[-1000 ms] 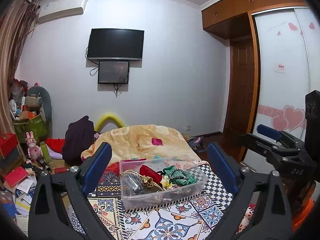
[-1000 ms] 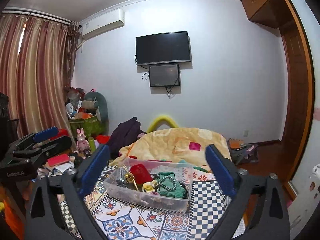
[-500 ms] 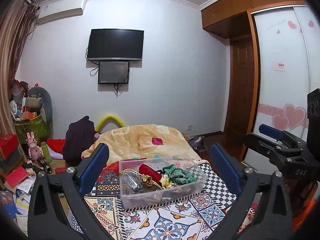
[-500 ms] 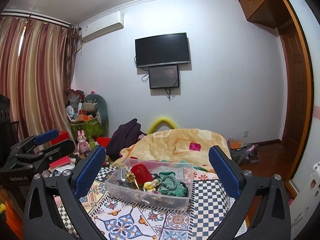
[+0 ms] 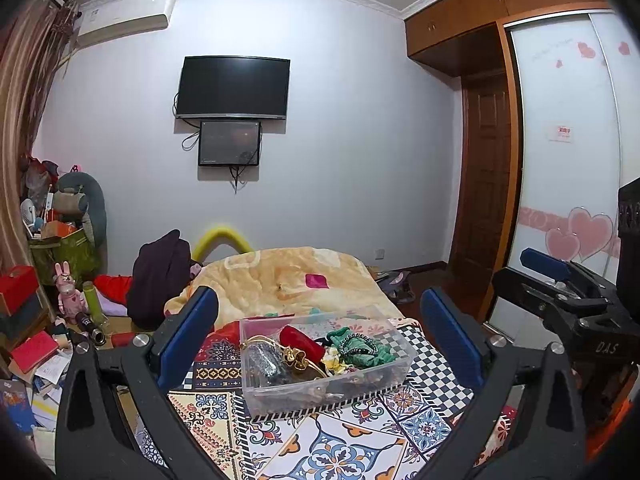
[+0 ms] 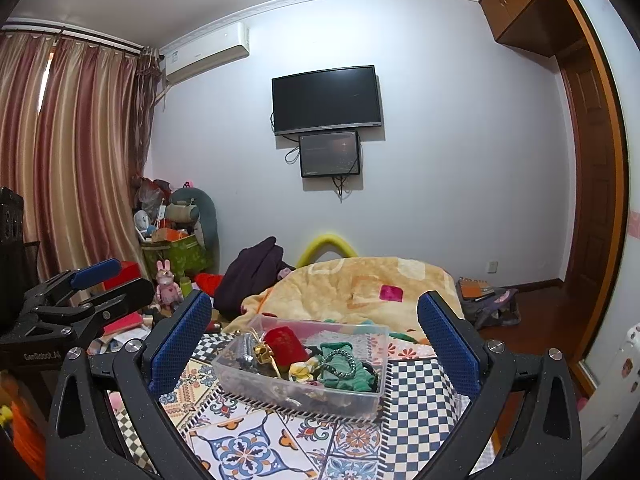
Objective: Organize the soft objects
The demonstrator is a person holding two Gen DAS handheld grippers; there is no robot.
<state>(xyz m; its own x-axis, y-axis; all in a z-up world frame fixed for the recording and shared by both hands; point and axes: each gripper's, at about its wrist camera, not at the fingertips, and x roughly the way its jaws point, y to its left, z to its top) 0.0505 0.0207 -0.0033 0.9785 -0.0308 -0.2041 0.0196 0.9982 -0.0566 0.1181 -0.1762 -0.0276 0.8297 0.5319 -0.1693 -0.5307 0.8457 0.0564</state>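
A clear plastic box [image 5: 384, 376] sits on a patterned bedspread [image 5: 344, 448]; it also shows in the right wrist view [image 6: 240, 376]. It holds a red pouch [image 5: 301, 339], a green scrunchie [image 5: 358, 347], a gold item [image 5: 296, 358] and other small soft things. My left gripper [image 5: 318, 328] is open and empty, held above and short of the box. My right gripper [image 6: 314, 332] is open and empty, likewise short of the box. Each gripper shows at the edge of the other's view: the right one in the left wrist view [image 5: 560, 288], the left one in the right wrist view [image 6: 76, 296].
A yellow blanket [image 5: 288, 280] lies bunched behind the box with dark clothing [image 5: 160, 276] to its left. Toys, boxes and books clutter the floor on the left [image 5: 40, 320]. A wardrobe with sliding doors [image 5: 568, 160] stands on the right. A TV [image 5: 234, 88] hangs on the far wall.
Both grippers have risen and drawn back slightly, so the box sits a little lower between the fingers. Both stay open. Nothing in the box has moved.
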